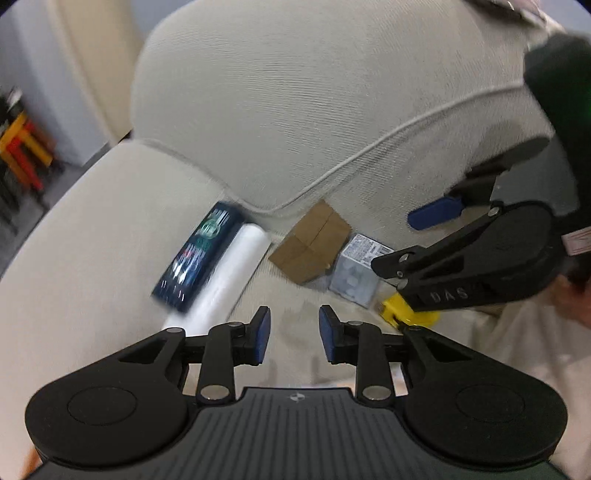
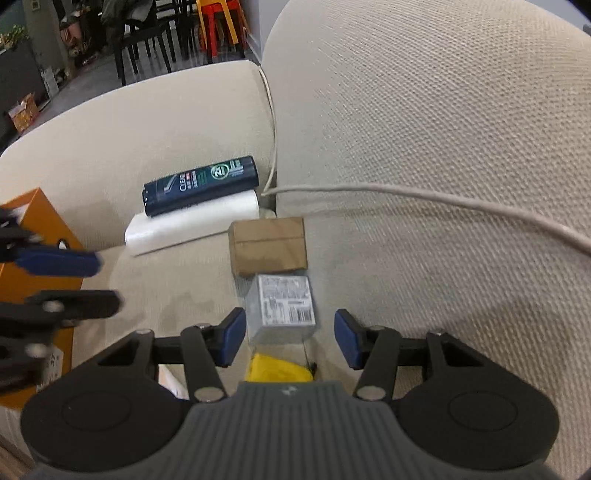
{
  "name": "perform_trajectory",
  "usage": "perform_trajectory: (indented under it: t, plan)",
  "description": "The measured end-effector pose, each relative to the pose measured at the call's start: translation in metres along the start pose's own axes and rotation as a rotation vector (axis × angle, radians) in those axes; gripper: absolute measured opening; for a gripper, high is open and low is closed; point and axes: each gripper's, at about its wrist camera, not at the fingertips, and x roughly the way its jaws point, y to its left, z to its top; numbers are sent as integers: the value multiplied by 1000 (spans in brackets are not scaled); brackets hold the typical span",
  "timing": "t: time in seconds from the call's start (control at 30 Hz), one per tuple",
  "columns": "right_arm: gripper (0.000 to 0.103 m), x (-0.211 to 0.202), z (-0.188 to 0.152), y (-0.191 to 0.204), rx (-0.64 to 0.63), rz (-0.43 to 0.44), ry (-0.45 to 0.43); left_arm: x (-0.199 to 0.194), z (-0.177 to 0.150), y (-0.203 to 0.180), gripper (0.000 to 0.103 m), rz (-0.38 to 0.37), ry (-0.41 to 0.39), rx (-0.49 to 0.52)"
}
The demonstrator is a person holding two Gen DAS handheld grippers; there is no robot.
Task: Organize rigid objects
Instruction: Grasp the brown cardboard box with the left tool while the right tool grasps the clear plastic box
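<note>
On the beige sofa seat a dark shampoo bottle (image 2: pixel 201 185) lies on a white roll (image 2: pixel 192 222) against the armrest. A brown cardboard box (image 2: pixel 267 245), a grey labelled box (image 2: pixel 282 308) and a yellow object (image 2: pixel 277 369) lie in a row along the back cushion. My right gripper (image 2: pixel 290 339) is open, its pads either side of the grey box, not touching. My left gripper (image 1: pixel 294 334) is open and empty above the seat; the bottle (image 1: pixel 199 254), brown box (image 1: pixel 312 245), grey box (image 1: pixel 356 271) and right gripper (image 1: pixel 413 240) lie ahead of it.
An orange box (image 2: pixel 37 258) stands at the left beside the sofa, behind my left gripper (image 2: pixel 62 280). The sofa back cushion (image 2: pixel 424 147) rises on the right and the armrest (image 2: pixel 147 129) at the far end. Chairs and coloured stools (image 2: pixel 218 22) stand on the floor beyond.
</note>
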Motion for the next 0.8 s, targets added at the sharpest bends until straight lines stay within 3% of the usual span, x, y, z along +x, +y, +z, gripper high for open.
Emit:
perform_trajectory:
  t: [0.07,0.17,0.37,0.47,0.53,0.8]
  plan:
    - [52,2,2,1,6,-3,-13,12,3,1,45,-21,-11,52]
    - [52,8,0,4,1,-3,-22,28,6,2,46,-36,-23,131]
    - [35,30,3,5,18,-14,14,56,16,0,48,-58,-17,259]
    - [18,34,4,-5,80,-4,22,68,20,-1,49,-75,-30,302]
    - [8,41,4,-11,118,17,52,79,23,-3,58,-88,-28,338]
    - [5,43,5,-13,153,36,43,97,18,-23,62,-1,-43,573]
